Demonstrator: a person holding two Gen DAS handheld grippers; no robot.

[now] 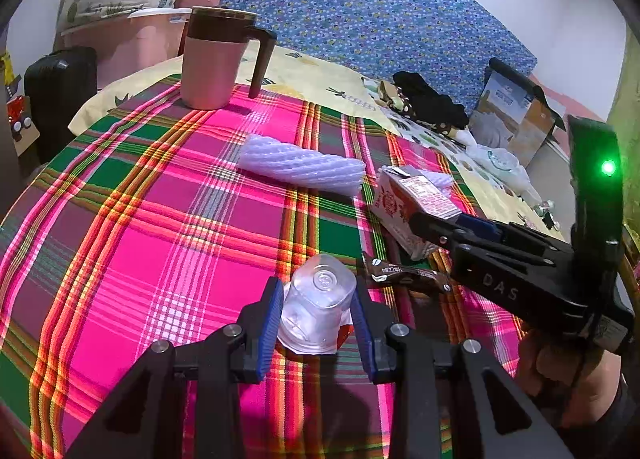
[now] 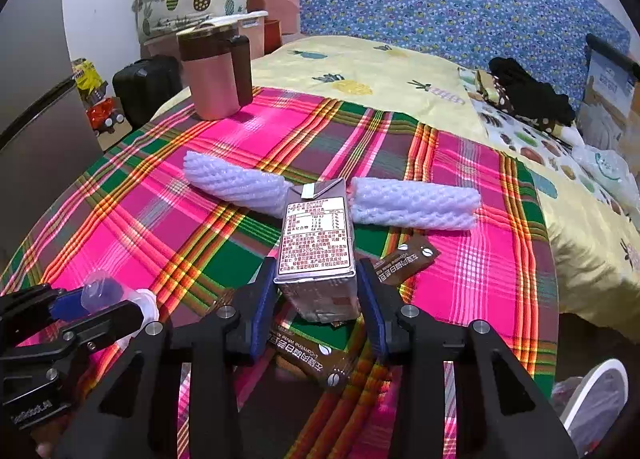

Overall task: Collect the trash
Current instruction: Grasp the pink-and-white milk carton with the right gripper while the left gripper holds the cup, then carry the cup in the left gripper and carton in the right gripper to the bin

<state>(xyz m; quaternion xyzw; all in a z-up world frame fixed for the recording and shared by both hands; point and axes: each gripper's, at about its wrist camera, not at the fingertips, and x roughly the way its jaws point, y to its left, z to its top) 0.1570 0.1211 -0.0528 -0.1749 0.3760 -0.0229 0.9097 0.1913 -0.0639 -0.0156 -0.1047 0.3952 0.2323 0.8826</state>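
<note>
My left gripper (image 1: pixel 316 319) is shut on a clear plastic cup (image 1: pixel 318 307) lying on its side on the plaid tablecloth (image 1: pixel 160 239); the cup also shows in the right wrist view (image 2: pixel 104 293). My right gripper (image 2: pixel 318 295) is shut on a drink carton (image 2: pixel 318 247), also seen in the left wrist view (image 1: pixel 408 207). Two brown coffee sachets (image 2: pixel 404 259) (image 2: pixel 316 359) lie under and beside the carton. Two white foam net sleeves (image 2: pixel 236 185) (image 2: pixel 414 203) lie behind it.
A pink mug with a brown lid (image 1: pixel 212 59) stands at the far left of the cloth. Behind is a bed with a yellow pineapple sheet (image 2: pixel 380 75), dark clothes (image 2: pixel 528 95) and a cardboard box (image 1: pixel 516 115). A black suitcase (image 1: pixel 60 91) stands left.
</note>
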